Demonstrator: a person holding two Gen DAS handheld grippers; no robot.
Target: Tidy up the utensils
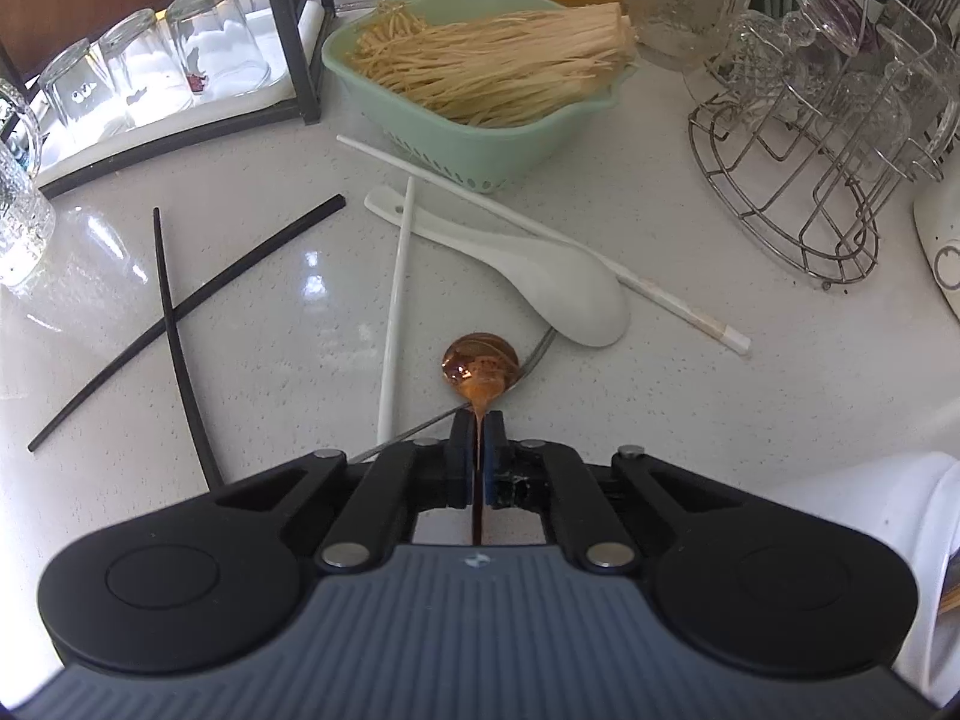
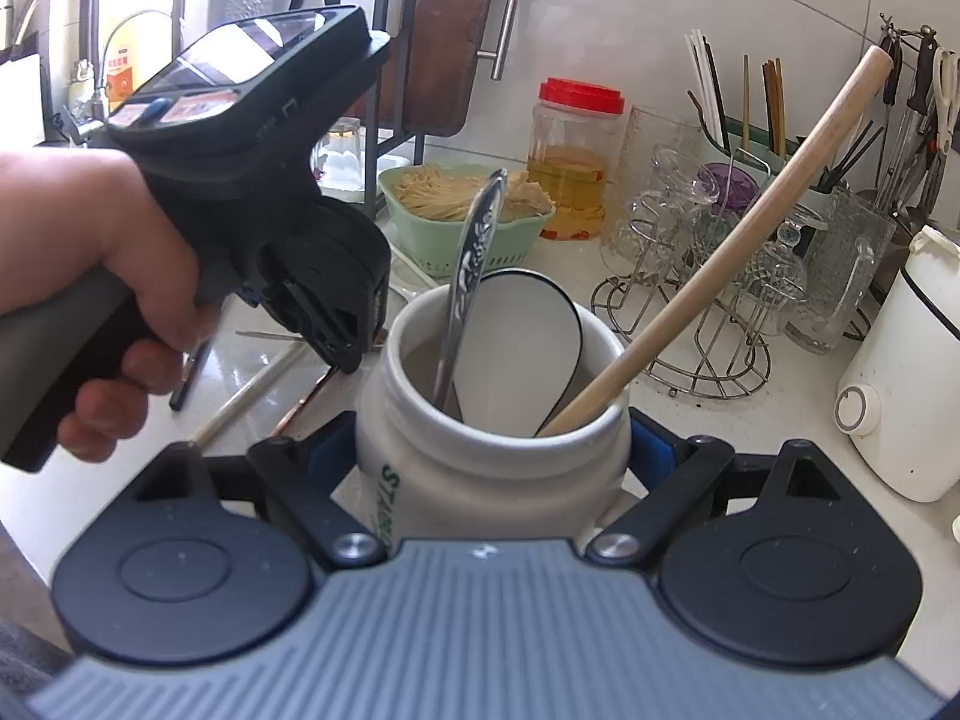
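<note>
Fingers (image 2: 645,450) clamp a white jar (image 2: 492,480) lettered "STARBUCKS", partly hidden.

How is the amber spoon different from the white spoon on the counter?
The amber spoon is small, glossy and see-through; the white spoon is bigger and opaque. The amber spoon's handle is pinched in the left tongs, while the white spoon lies free with white chopsticks crossing its handle. Both have rounded bowls.
</note>
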